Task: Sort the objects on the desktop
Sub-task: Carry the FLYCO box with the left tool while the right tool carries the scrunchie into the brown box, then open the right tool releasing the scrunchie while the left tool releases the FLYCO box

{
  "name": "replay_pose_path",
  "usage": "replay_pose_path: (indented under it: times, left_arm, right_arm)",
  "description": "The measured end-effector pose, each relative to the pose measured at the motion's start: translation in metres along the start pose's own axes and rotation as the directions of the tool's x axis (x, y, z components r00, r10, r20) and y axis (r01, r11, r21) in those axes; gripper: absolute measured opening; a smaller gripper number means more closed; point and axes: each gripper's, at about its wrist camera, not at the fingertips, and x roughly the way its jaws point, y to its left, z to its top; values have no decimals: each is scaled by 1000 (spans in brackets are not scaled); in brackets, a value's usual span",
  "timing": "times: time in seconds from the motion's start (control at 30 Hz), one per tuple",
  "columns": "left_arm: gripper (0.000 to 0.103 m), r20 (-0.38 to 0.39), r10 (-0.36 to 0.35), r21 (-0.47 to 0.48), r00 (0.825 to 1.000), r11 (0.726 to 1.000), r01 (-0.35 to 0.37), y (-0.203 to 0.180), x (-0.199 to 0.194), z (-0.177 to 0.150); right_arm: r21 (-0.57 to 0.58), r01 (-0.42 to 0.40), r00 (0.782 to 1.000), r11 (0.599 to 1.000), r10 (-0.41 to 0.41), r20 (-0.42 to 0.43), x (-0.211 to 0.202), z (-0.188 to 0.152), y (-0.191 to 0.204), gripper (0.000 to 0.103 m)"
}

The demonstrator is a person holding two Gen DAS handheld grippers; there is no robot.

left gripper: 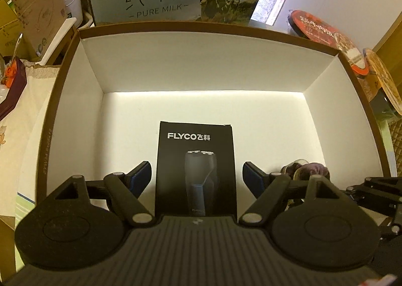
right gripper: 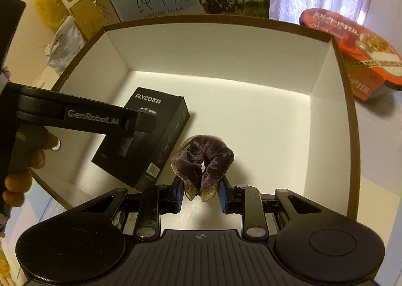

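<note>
The black shaver box lies on the floor of the white storage box, between the left gripper's released jaws, neither pad touching it. Just beside it, the right gripper is clenched on the purple scrunchie. My worry: soft velvet may cling to a pad on release, or the neighbouring grippers may knock together

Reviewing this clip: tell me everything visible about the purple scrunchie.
The scrunchie is a gathered ring of dark purple, velvet-looking fabric with a tan mesh frill along its edge. It is bunched and folded, pinched at its lower folds between the blue pads of the right tongs, over the floor of the white storage box, just right of the black shaver box. Whether it rests on the floor is unclear.
</note>
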Motion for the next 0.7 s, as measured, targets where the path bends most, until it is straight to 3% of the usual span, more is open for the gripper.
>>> replay_pose_path:
  times: [0.23,0.27,0.3,0.37,0.57,0.7]
  left_arm:
    - [80,-8,25,22,1000,999,-25,4,-6,-4]
    - [81,-7,30,23,1000,999,-30,4,-7,-4]
    - [82,-5,34,27,999,999,-34,4,-9,-4]
    - [83,3,35,34,999,999,-35,3,-13,-4]
    - [90,32,50,53,998,997,-52,4,-28,-5]
    - [90,28,45,54,999,997,-46,3,-34,-10]
  right_arm:
    - [0,-23,1000,1000,23,-17,7,5,7,26]
    - [-4,-30,999,1000,30,-14,8,5,8,35]
    - [-6,-19,1000,1000,19,-6,8,6,10,61]
    - [-19,33,999,999,-33,34,5,6,13,95]
    - [-91,51,998,995,-48,39,-3,2,18,95]
    - [-63,50,998,997,-48,36,-8,-3,12,96]
